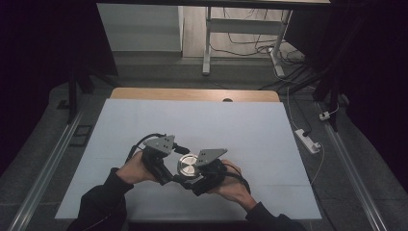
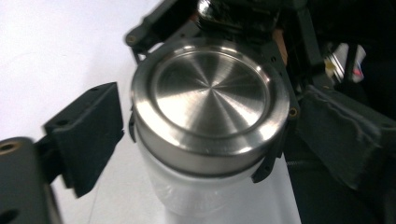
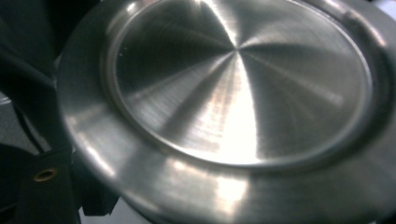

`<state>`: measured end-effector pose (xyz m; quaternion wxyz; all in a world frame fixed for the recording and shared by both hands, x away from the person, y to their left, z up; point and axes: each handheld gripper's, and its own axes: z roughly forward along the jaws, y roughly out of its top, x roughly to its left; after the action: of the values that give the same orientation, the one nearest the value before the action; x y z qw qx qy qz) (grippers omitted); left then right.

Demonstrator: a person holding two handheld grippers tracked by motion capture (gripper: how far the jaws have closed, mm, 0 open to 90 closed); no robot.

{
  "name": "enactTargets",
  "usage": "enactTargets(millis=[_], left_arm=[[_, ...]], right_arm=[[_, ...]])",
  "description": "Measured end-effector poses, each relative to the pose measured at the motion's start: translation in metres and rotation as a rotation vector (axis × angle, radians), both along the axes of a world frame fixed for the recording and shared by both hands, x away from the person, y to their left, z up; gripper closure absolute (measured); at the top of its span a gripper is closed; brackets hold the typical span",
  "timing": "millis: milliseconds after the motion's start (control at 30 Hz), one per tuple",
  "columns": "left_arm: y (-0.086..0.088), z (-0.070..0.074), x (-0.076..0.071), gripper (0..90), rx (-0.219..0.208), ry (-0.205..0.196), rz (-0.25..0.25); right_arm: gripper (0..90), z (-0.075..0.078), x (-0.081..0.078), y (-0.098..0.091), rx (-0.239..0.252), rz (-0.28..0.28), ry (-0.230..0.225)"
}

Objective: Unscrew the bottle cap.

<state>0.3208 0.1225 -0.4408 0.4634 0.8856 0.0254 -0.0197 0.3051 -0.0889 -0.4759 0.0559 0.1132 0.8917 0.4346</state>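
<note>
**Handling: jar with steel lid**

The jar (image 2: 205, 186) stands near the table's (image 1: 240, 125) front edge, between both grippers. Brushed steel lid (image 2: 210, 100); body apparently frosted, probably rigid and slippery. Grasp below the lid rim. Right gripper (image 1: 201, 177) is clamped on the jar. Left gripper (image 1: 169, 174): jaws apart, clear of the lid.

The high view looks forward and down from above the person's side, taking in the whole white desk (image 1: 202, 125) and the floor beyond it from well back. The left gripper view rides on the left tool (image 1: 163, 166), looking close and slightly down on the steel lid (image 2: 210, 100) of a jar. The right gripper view sits closer still to that lid (image 3: 238, 88). All three views share this lid (image 1: 187, 165).
</note>
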Motion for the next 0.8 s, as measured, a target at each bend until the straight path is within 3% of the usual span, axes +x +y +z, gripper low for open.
enactTargets(millis=[100,133,200,333,500,533,600,733,800], left_arm=[[-0.003,-0.002,-0.002,13.0,0.009,-0.016,-0.018],[-0.004,-0.004,-0.003,17.7,0.011,-0.045,-0.007],[-0.006,-0.004,-0.003,19.0,0.003,-0.047,0.019],[-0.014,-0.004,-0.004,19.3,-0.007,-0.039,0.152],[-0.034,-0.005,-0.010,19.3,0.002,-0.041,0.389],[-0.036,-0.005,-0.011,19.2,0.008,-0.039,0.405],[-0.035,-0.004,-0.009,18.9,0.012,-0.033,0.380],[-0.022,0.003,-0.003,7.5,-0.048,0.047,0.285],[-0.014,0.008,-0.003,6.1,-0.060,0.039,0.218]], right_arm=[[14.9,0.000,-0.002,0.001,-0.003,0.018,-0.005],[14.9,0.000,-0.003,0.002,-0.002,0.027,-0.002],[14.9,0.000,-0.003,0.002,-0.004,0.024,-0.006],[14.9,0.001,0.003,-0.002,-0.001,-0.048,0.000],[14.9,-0.001,0.012,-0.009,0.016,-0.185,0.007],[14.9,-0.001,0.014,-0.011,0.015,-0.200,0.005],[14.9,-0.002,0.014,-0.012,0.014,-0.206,0.015],[14.9,0.000,0.010,-0.009,0.036,-0.171,0.012],[14.9,0.000,0.007,-0.007,0.036,-0.136,0.014]])
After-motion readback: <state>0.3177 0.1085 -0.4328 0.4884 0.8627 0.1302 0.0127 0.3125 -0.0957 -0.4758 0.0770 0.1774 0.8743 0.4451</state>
